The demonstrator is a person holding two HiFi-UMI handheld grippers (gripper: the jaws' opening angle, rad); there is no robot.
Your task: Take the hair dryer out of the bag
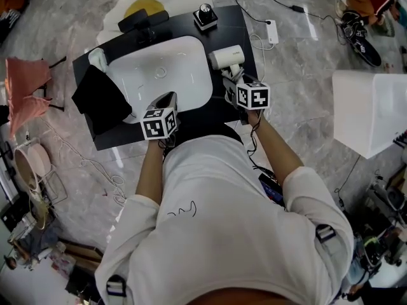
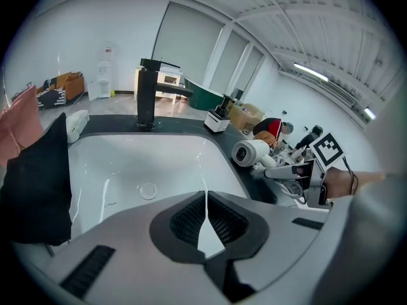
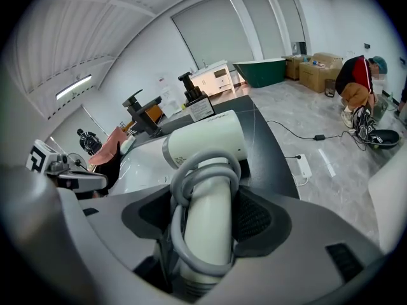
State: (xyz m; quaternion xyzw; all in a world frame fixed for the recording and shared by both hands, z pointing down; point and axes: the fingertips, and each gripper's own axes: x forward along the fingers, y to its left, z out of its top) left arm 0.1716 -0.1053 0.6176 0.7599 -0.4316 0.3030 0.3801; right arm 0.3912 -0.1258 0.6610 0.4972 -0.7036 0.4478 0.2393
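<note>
**Dryer out of the bag, in the right jaws beside the sink**

The hair dryer (image 3: 206, 142) is clear of the bag (image 1: 100, 97), which lies slumped at the far left edge of the sink (image 1: 191, 49), well apart from it. The right gripper (image 3: 206, 224) has its jaws clamped on the dryer's handle, with the barrel pointing away over the black desk (image 1: 235, 24) just right of the basin. Whether the dryer already rests on the desk I cannot tell. The left gripper (image 2: 205, 218) hangs over the sink's near rim, its jaws together and holding nothing.

The taking-out itself looks finished, I judge. What remains is to set the dryer down on the bare desk top and open the jaws. That calls for a level placement, since the rounded barrel could roll toward the basin.

The dryer is smooth, matte white plastic: a short cylinder for the barrel, a grey ring at its back end, and a thick round handle. A grey rubbery cord is looped several times round the handle, and the ribbed black pads bear partly on those loops. The bag is soft, limp black cloth. The sink is glossy white with rounded corners, and the desk is dark and flat.
</note>
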